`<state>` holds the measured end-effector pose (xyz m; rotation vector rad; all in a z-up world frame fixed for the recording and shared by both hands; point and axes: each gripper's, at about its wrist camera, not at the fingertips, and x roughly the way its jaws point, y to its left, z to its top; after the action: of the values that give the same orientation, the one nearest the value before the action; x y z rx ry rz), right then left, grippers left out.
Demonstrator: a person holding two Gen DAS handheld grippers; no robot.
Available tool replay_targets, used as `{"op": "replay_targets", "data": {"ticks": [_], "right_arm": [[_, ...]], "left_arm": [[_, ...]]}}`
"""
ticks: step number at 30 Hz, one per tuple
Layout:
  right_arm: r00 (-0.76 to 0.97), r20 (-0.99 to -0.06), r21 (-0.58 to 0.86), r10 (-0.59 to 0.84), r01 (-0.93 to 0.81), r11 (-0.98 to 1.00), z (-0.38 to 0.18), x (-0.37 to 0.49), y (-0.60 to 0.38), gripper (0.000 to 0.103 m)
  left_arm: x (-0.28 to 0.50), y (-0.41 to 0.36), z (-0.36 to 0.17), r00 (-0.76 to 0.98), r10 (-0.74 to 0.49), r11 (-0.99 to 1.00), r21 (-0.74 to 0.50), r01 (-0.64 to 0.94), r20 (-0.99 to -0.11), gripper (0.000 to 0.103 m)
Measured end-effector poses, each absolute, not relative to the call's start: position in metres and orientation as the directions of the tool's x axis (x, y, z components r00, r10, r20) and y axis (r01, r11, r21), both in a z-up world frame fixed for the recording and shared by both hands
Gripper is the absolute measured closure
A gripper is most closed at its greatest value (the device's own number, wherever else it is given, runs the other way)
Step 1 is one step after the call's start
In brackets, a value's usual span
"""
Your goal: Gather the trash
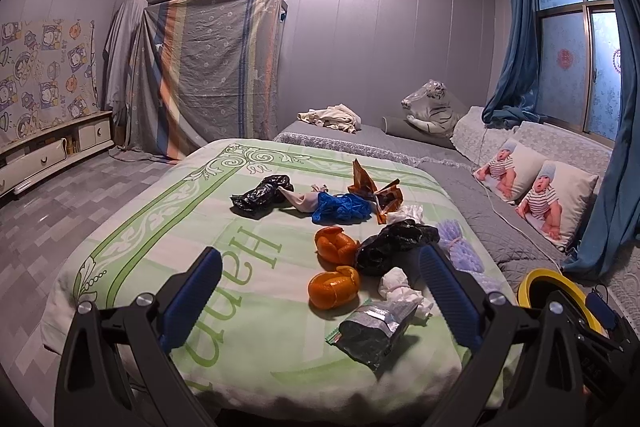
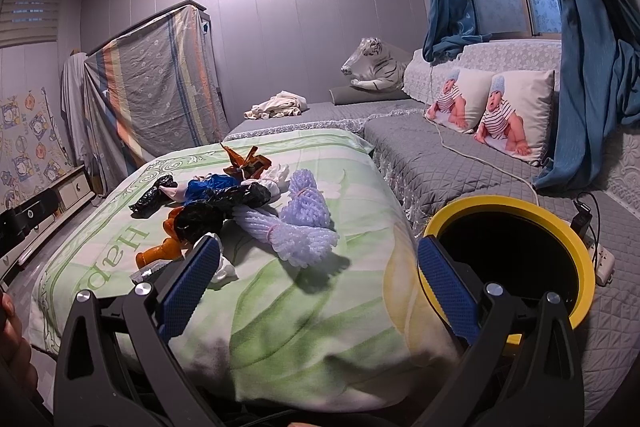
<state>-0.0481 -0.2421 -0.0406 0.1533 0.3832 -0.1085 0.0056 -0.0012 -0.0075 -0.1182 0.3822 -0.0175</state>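
Both grippers, left gripper (image 1: 320, 291) and right gripper (image 2: 318, 281), had jaws spread wide, holding nothing. Best to pinch the foil wrapper (image 1: 372, 331) first, then drop it in the yellow bin (image 2: 576, 235) at three o'clock.

Quilt (image 1: 248, 339) bare at 7–9 o'clock; trash pile (image 1: 340, 227) crowds 12–3; yellow-rimmed bin (image 2: 560, 227) mouth unobstructed.
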Motion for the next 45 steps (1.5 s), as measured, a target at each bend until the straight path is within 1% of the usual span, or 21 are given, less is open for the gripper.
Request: {"op": "replay_targets", "data": {"ticks": [45], "right_arm": [[0.919, -0.387, 0.130, -0.078, 0.138, 0.982, -0.0420, -0.0469, -0.2428, 0.008]], "left_arm": [[0.0079, -0.0021, -0.0097, 0.916, -0.061, 0.991, -0.131, 0.010, -0.395, 0.007]]}}
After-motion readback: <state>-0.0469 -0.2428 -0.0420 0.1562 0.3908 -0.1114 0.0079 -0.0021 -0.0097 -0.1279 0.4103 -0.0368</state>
